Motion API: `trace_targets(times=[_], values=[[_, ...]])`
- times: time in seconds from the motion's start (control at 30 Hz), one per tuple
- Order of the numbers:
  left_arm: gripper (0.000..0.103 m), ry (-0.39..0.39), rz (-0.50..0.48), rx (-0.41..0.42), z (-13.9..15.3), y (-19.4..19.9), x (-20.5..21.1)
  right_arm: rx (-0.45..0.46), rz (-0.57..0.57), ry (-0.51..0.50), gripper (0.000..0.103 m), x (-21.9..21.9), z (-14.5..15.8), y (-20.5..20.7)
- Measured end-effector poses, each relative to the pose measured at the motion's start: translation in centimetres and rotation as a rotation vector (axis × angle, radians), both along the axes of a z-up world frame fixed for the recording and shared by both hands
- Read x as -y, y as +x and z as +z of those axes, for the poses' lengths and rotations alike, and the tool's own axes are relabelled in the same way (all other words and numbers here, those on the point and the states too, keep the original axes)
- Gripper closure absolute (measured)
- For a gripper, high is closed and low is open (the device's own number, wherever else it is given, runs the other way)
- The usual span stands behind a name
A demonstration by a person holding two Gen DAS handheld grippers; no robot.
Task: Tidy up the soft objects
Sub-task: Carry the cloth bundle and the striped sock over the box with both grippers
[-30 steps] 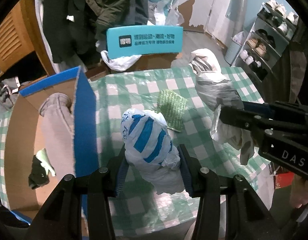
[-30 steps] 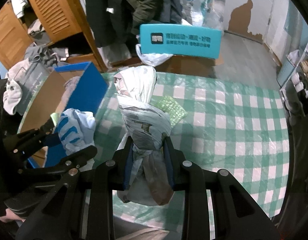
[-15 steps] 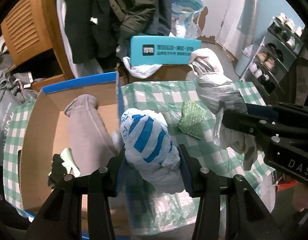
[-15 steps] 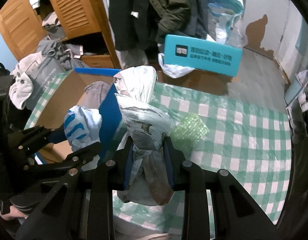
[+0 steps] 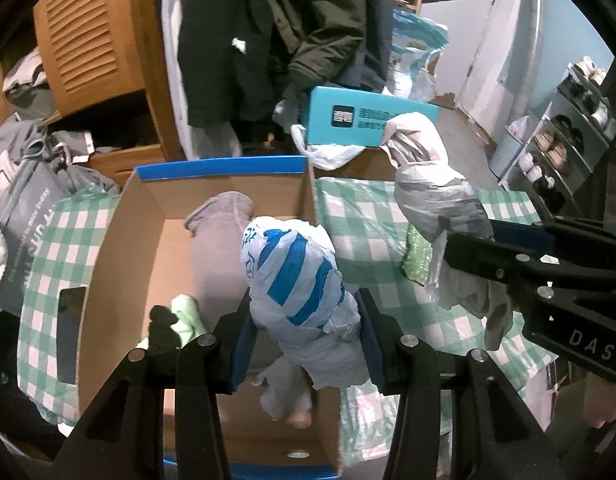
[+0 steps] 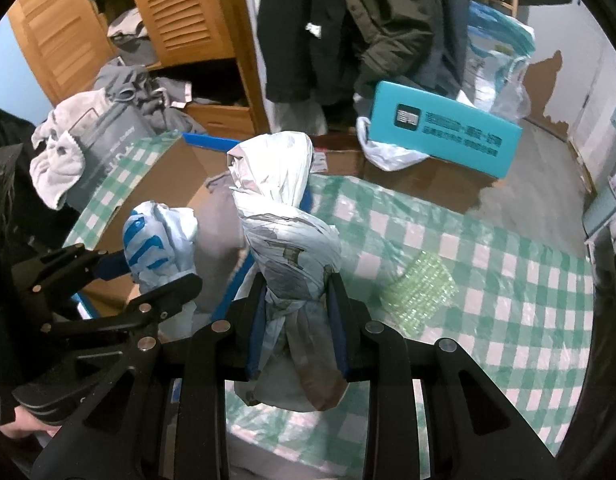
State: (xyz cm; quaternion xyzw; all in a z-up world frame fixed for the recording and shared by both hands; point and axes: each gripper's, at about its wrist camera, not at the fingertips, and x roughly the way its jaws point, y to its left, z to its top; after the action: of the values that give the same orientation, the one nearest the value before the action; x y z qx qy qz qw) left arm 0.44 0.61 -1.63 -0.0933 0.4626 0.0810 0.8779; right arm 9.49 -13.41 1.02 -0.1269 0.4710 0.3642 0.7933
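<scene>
The open brown cardboard box with blue rims (image 5: 147, 216) sat left on the green checked tablecloth (image 6: 488, 264). Above it, the left gripper (image 5: 305, 332) clamped a blue-striped white plastic bundle (image 5: 291, 272). Right, the right gripper (image 6: 295, 320) squeezed a grey-white knotted plastic bundle (image 6: 283, 216).

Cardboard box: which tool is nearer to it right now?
Left. The left tool hangs over the box with its striped bag; the right tool sits beside it, over the tablecloth.

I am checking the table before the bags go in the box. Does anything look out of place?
Only the green sponge-like pad: it lies alone on the checked tablecloth, outside the cardboard box. Nothing looks spilled or damaged.
</scene>
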Motion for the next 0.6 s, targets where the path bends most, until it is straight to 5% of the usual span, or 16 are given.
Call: trace_targets(times=[0.6], values=[[0.055,-0.014,0.098,-0.016,-0.6,-1.8,-7.0,-0.044,0.091,-0.012,0.076,-6.7,-1.3,-0.9]])
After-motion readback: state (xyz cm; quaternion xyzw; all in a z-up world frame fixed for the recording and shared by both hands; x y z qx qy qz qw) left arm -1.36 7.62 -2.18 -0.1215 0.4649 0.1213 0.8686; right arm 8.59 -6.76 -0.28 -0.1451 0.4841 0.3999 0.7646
